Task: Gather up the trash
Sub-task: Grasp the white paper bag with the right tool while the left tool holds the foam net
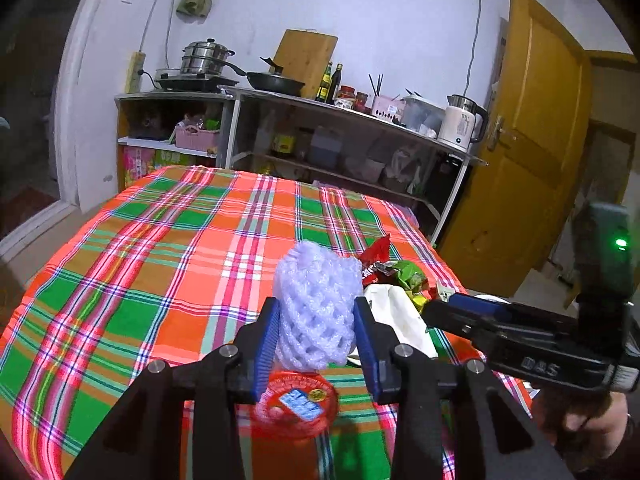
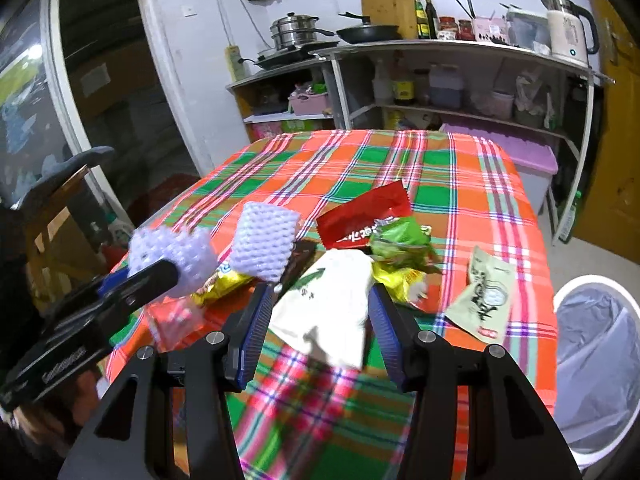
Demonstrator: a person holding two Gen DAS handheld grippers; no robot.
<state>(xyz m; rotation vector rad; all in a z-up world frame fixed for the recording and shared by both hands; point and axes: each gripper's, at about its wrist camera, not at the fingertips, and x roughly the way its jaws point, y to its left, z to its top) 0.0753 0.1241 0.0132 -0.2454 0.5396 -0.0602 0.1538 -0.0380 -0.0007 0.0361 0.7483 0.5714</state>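
Note:
My left gripper (image 1: 316, 305) is shut on a white foam fruit net (image 1: 316, 280), held just above the plaid tablecloth (image 1: 160, 280). In the right wrist view the same net (image 2: 172, 254) sticks out past the left gripper (image 2: 160, 272). My right gripper (image 2: 320, 292) is open, and a white bag with a green leaf print (image 2: 324, 304) lies between its fingers. I cannot see the pads pressing on it. Around it lie a second foam net (image 2: 266, 240), a red wrapper (image 2: 364, 216), a green wrapper (image 2: 400, 236), a yellow wrapper (image 2: 216, 284) and a pale green pouch (image 2: 484, 296).
A bin with a white liner (image 2: 592, 282) stands off the table's right edge. A red round lid (image 1: 296, 404) lies under the left gripper. Shelves with pots, bottles and a kettle (image 1: 460, 124) stand behind the table, and a yellow door (image 1: 532, 140) is at the right.

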